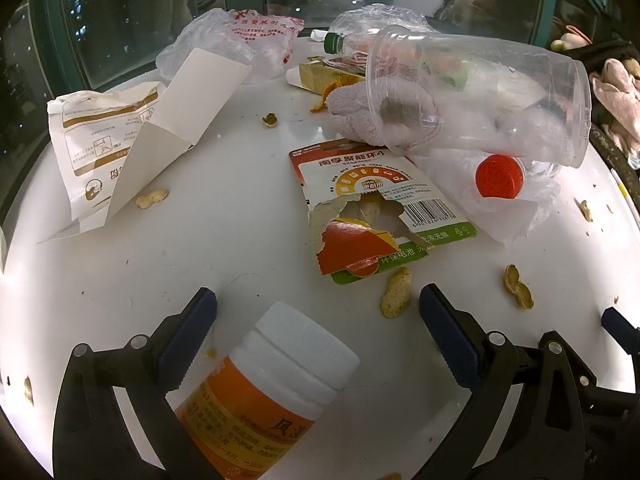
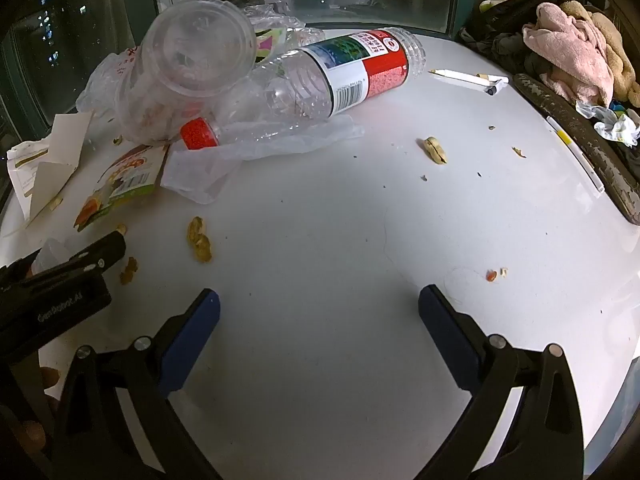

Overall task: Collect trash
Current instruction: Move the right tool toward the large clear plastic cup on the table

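Where windows darken, table holds litter.

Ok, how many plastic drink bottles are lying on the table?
2. The red-capped bottle lies on its side next to the clear cup; the green-capped bottle lies farther back, behind the yellow box. The plastic bags may hide more.

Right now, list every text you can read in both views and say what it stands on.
"南孚聚能环4", "环保电池": torn battery card.
"风": orange label of the pill bottle; the rest is too small.
"GenRobot.AI", roughly: left gripper body.
Water bottle label, plastic bag red print, paper packet: blurred, unreadable.
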Action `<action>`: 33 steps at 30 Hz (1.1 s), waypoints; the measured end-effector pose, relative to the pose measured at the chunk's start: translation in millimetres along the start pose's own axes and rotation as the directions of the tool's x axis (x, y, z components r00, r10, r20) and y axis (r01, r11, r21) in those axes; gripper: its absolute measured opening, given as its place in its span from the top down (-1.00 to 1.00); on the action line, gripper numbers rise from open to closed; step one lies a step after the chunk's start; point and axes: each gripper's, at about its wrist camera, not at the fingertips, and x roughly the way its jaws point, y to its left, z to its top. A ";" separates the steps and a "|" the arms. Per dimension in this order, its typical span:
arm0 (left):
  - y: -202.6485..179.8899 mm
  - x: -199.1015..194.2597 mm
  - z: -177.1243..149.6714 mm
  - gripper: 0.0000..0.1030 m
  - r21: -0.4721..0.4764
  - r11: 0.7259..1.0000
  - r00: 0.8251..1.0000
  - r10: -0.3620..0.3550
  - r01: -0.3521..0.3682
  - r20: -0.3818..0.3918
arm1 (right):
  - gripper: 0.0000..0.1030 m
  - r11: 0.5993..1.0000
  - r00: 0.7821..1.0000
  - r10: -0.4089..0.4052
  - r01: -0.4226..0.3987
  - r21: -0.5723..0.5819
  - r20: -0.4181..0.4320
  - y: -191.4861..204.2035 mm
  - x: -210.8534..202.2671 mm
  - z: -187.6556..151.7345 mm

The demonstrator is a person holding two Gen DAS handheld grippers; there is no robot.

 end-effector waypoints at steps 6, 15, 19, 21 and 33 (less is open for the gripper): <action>0.0 0.3 -0.1 -0.89 0.001 1.000 1.000 -0.001 0.001 -0.011 | -0.88 0.996 0.998 0.044 -0.047 -0.070 -0.041 -0.5 2.2 6.7; -0.4 3.0 3.8 -0.89 -0.010 1.000 0.999 0.005 -0.006 -0.052 | -0.88 0.968 0.985 0.127 -0.148 -0.201 -0.115 -10.1 9.6 15.7; 0.3 -1.1 -2.3 -0.89 -0.023 1.000 0.997 0.012 -0.013 -0.076 | -0.88 0.938 0.968 0.156 -0.208 -0.277 -0.196 -18.2 13.1 22.8; 0.9 -0.6 -2.3 -0.89 -0.035 0.999 0.995 0.017 -0.021 -0.102 | -0.88 0.927 0.961 0.160 -0.224 -0.300 -0.226 -19.7 14.9 26.0; 0.0 7.7 8.5 -0.89 -0.019 1.000 0.969 0.005 -0.010 -0.248 | -0.88 0.917 0.935 0.119 -0.233 -0.324 -0.334 -10.2 24.0 50.0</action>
